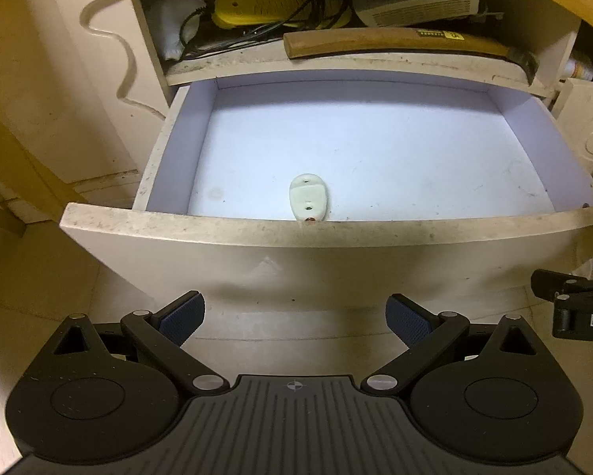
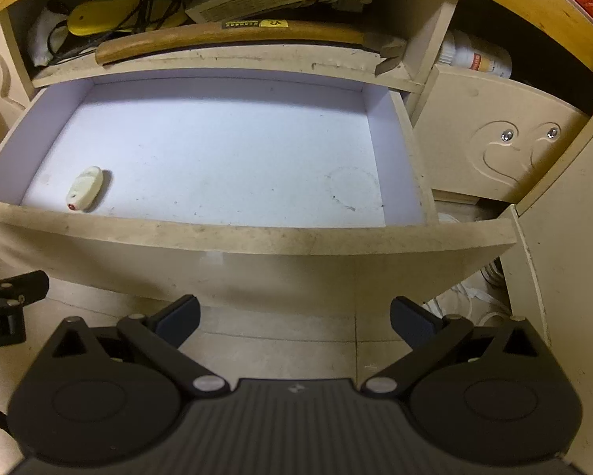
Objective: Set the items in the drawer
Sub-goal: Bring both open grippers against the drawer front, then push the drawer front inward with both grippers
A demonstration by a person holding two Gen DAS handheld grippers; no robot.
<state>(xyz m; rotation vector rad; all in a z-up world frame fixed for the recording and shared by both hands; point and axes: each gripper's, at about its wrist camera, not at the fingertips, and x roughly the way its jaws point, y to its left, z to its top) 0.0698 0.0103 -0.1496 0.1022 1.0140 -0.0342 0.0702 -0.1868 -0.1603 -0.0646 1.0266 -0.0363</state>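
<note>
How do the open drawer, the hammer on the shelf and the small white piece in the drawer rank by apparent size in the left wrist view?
Largest to smallest, as seen:
1. open drawer
2. hammer
3. small white piece
The hammer lies farther from the camera, so it may look smaller than it is, but the order is clear.

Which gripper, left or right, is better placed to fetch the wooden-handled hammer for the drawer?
Probably the right gripper: the hammer handle lies ahead of it on the shelf above the open drawer. For the left gripper the hammer sits off to the right. Both are open and hold nothing.
</note>
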